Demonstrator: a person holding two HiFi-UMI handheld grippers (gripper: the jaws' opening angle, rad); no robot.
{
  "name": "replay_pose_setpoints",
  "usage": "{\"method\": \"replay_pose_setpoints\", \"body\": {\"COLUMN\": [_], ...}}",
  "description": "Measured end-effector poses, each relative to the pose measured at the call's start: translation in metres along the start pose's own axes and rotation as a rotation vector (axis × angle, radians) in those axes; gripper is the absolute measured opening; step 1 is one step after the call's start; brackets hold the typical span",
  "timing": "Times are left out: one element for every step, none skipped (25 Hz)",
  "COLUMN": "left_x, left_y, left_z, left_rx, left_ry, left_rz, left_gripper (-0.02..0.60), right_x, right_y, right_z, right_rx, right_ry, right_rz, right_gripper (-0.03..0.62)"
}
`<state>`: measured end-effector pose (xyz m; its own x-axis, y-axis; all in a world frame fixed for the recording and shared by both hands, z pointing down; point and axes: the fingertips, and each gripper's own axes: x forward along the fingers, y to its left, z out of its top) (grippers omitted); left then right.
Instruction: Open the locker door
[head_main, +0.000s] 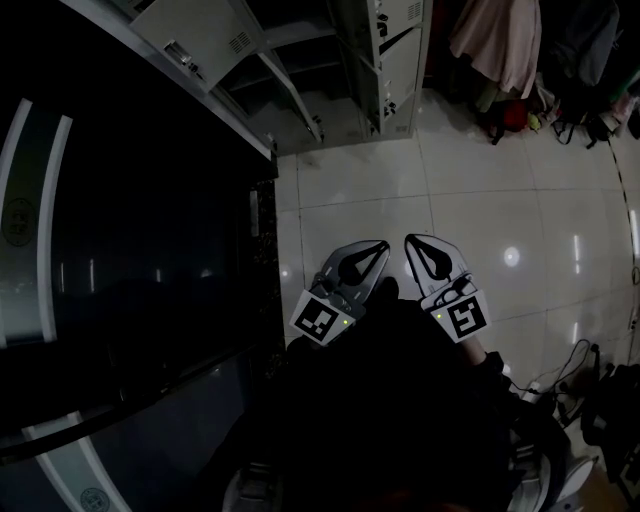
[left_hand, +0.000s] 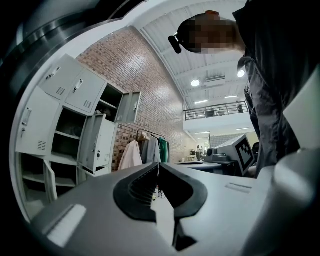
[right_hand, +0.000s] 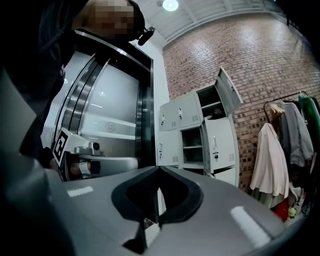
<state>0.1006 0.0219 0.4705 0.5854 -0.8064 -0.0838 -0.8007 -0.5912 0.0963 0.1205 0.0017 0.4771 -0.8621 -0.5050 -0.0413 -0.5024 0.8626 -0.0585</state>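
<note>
**Grippers closed and empty, lockers well ahead**

The left gripper (head_main: 378, 247) and the right gripper (head_main: 412, 242) hang side by side close to the person's body. Each has its jaws pressed together with nothing between them. The bank of grey lockers (right_hand: 197, 135) stands well ahead of both tips, across tiled floor (head_main: 450, 170). Several of its doors stand open, while a closed door (right_hand: 167, 147) with a handle shows ahead of the right gripper, left of the open column. I judge the task to be at its start, with the approach not yet made. The next move calls for carrying a gripper up to a closed door, parting its jaws and setting them on the handle.
</note>
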Motion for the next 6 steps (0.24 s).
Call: {"method": "replay_pose_setpoints", "body": {"left_x": [-0.0009, -0.0017, -0.0024, -0.0029, -0.0033, -0.0037], "left_y": [-0.0003, -0.0003, 0.0002, 0.0009, 0.0018, 0.0027], "left_z": [-0.0015, -0.0031, -0.0045, -0.0057, -0.0066, -0.0075], "left_rx": [-0.003, -0.004, -0.005, -0.007, -0.009, -0.011], "left_ry": [0.004, 0.009, 0.013, 0.016, 0.018, 0.019], "left_rz": [-0.002, -0.004, -0.005, -0.006, -0.007, -0.007], "left_gripper": [0.006, 0.006, 0.006, 0.006, 0.006, 0.006], "right_x": [0.0003, 0.0008, 0.0018, 0.0032, 0.0046, 0.0061], "right_y": [0.0012, 0.0026, 0.0041, 0.0055, 0.0070, 0.0083], "right_z": [0.0009, 0.0015, 0.0017, 0.0016, 0.0014, 0.0012], "right_rx": [-0.001, -0.005, -0.011, -0.018, -0.025, -0.031], "right_ry": [-0.003, -0.003, -0.001, 0.002, 0.004, 0.007], "right_rz": [0.001, 0.003, 0.005, 0.007, 0.010, 0.013], "right_gripper": [0.002, 0.002, 0.002, 0.002, 0.002, 0.002]}}
